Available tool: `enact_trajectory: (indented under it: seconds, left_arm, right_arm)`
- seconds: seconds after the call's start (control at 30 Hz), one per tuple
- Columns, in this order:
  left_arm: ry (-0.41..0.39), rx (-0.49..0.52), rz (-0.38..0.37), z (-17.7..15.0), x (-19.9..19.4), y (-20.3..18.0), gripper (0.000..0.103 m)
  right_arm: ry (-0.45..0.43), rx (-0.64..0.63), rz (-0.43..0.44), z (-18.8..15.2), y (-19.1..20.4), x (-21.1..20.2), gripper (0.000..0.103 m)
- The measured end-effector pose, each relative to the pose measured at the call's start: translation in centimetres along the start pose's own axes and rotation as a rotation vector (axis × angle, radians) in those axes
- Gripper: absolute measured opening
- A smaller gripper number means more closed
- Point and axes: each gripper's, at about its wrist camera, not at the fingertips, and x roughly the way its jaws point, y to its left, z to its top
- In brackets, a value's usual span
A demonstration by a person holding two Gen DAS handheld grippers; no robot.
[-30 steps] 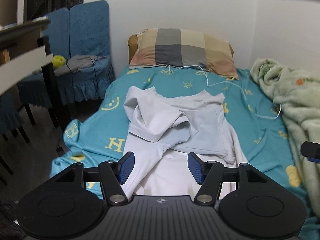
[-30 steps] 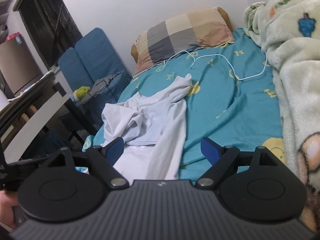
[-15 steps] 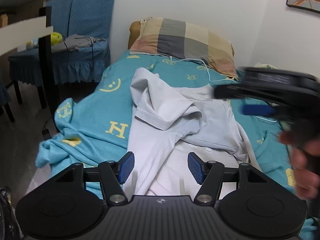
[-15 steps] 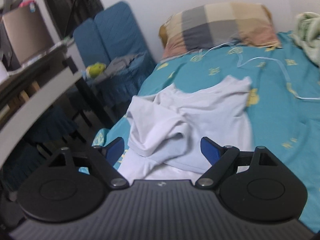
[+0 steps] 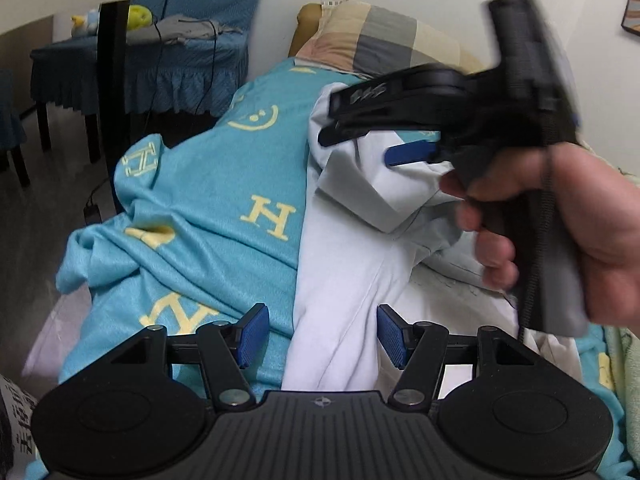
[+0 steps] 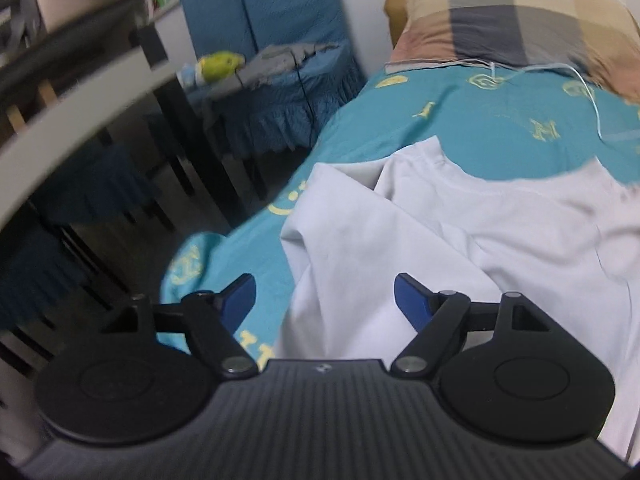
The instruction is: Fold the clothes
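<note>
Left gripper [image 5: 318, 334] is open, its 2 blue pads spread over the near edge of the bed, one side above the teal sheet [image 5: 208, 216] and the other above the shirt [image 5: 352, 280]. Nothing between the fingers.

Right gripper [image 6: 324, 300] is open too, wide gap, hanging over the shirt's [image 6: 460, 248] left side, just beside where the cloth meets the sheet [image 6: 460, 124]. In the left wrist view you can see that same gripper from the side, blurry, held in a hand [image 5: 560, 232] above the rumpled middle of the shirt, one blue pad showing. Can't tell if it's touching the cloth.

The shirt itself is pale, almost white, lying crumpled down the middle of the bed, with a flap bunched up on top and its lower part running to the near edge.

Further back there's a checked pillow [image 6: 512, 20] at the head end, a thin white cable [image 6: 592, 92] trailing in front of it. Off the bed's left side sit 2 blue-covered chairs [image 6: 276, 60] with a yellow-green toy [image 6: 218, 64] on one seat.
</note>
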Motion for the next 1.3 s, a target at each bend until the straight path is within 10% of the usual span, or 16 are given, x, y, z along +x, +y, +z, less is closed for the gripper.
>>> enact_trajectory:
  seconds: [0.2, 0.43, 0.63, 0.83, 0.97, 1.13, 1.17, 1.23, 1.3]
  left_arm:
    - [-0.031, -0.010, -0.030, -0.1, -0.8, 0.1, 0.062]
    - [-0.059, -0.024, -0.057, -0.1, -1.3, -0.1, 0.062]
    - [-0.065, 0.007, -0.066, -0.3, -0.9, -0.9, 0.062]
    - [-0.053, 0.005, -0.068, -0.5, -0.3, -1.1, 0.062]
    - [-0.061, 0.024, -0.058, -0.7, -0.3, -1.4, 0.062]
    - [-0.077, 0.058, -0.036, -1.0, -0.3, -1.9, 0.062]
    - [-0.085, 0.072, -0.026, -1.0, -0.3, -2.1, 0.062]
    - [-0.107, 0.112, -0.007, -1.3, -0.4, -2.6, 0.061]
    - [-0.112, 0.127, -0.005, -1.3, -0.3, -2.8, 0.061]
  right_arm:
    - [0.041, -0.112, -0.174, 0.7, 0.8, 1.0, 0.013]
    - [-0.080, -0.003, -0.308, 5.9, -5.0, -2.8, 0.006]
    - [-0.132, 0.070, -0.224, 5.4, -8.2, -3.4, 0.006]
    - [-0.181, 0.143, -0.133, 4.8, -11.4, -3.9, 0.011]
    - [-0.188, 0.082, 0.005, 2.0, -8.8, -5.7, 0.072]
    - [-0.108, -0.063, -0.001, 0.7, -5.5, -4.4, 0.075]
    - [-0.089, -0.112, -0.041, 0.7, -4.7, -3.8, 0.067]
    - [-0.021, -0.188, -0.135, 0.9, -3.8, -2.5, 0.019]
    - [-0.008, -0.210, -0.185, 1.5, -3.8, -2.1, 0.006]
